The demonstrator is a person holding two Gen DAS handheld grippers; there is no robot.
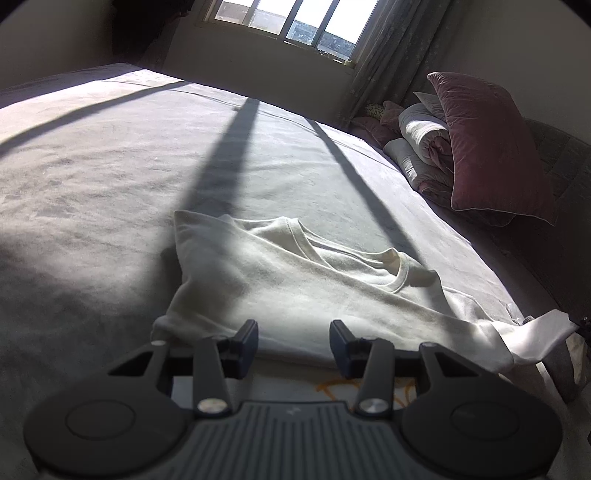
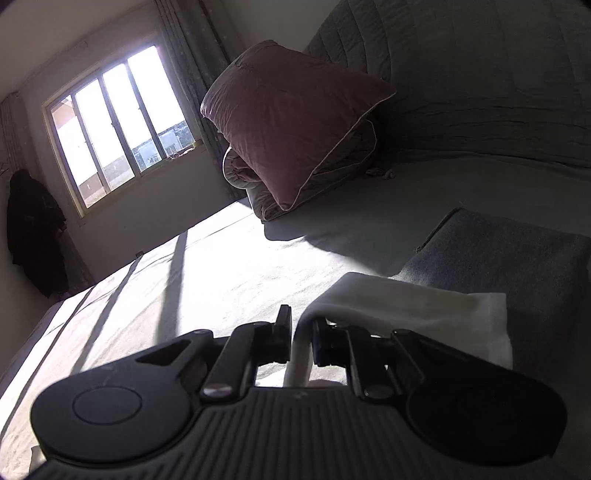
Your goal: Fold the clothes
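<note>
Left wrist view puts your left gripper low over the near hem of the white T-shirt, its jaws spread apart with nothing between them. That shirt lies flat on the grey bed cover, collar facing away from you, one sleeve pulled off to the right edge of the picture. Long window shadows cross the sunlit cover and the shirt. Further right, a folded white and pink quilt and a pink pillow are stacked near the head of the bed, and beyond them a barred window with a curtain fills the far wall. From the right wrist view, your right gripper is tilted, its jaws nearly together and pinching a strip of white cloth that rises between them and drapes off to the right. Just past that cloth a folded grey-blue garment rests on the cover. Further back the pillow leans on the quilt against the padded headboard, and a dark coat hangs in the far corner beside the window.
</note>
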